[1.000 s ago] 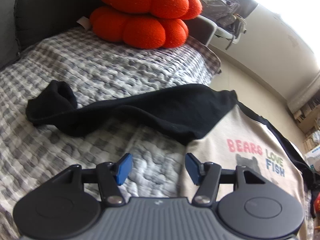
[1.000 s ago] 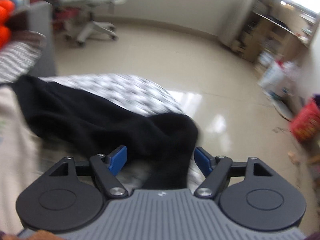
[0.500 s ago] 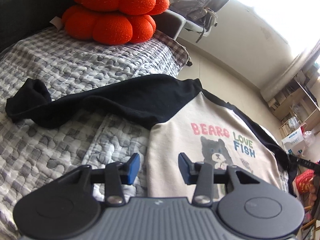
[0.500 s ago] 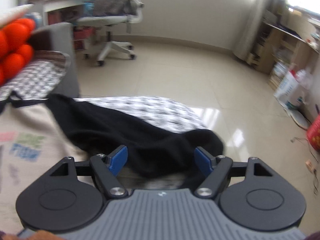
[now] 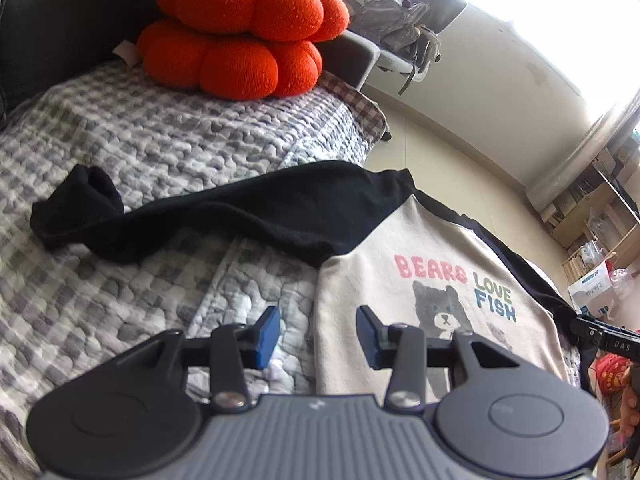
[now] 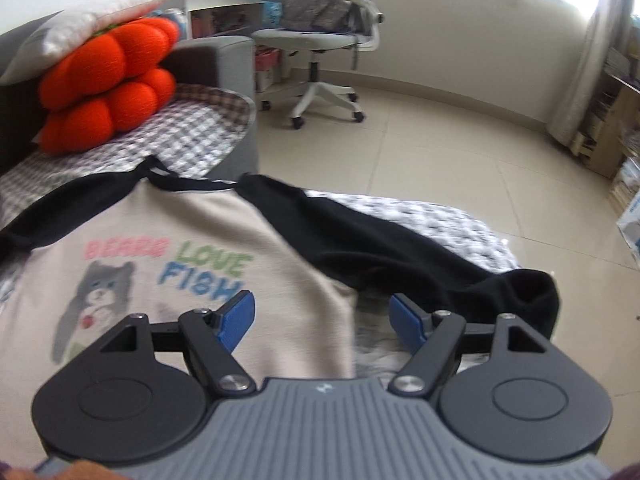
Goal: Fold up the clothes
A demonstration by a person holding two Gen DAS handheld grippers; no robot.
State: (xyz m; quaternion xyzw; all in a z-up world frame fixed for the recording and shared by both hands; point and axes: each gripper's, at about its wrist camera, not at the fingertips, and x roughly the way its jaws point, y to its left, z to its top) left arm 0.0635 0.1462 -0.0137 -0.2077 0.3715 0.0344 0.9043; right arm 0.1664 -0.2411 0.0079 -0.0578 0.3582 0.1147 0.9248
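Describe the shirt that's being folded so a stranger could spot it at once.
Start at the bed with the grey checked quilt, where two orange pumpkin cushions are stacked at the far end. Nearer lies the shirt, spread flat. It alone has a cream body, black sleeves and a bear under "BEARS LOVE FISH".

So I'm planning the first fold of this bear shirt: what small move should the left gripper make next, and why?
Probably lower the left gripper onto the shirt's side edge and close. Its jaws stand apart, empty, straddling that edge just above the checked quilt, and the shirt lies flat, unfolded, with both black sleeves spread outward.
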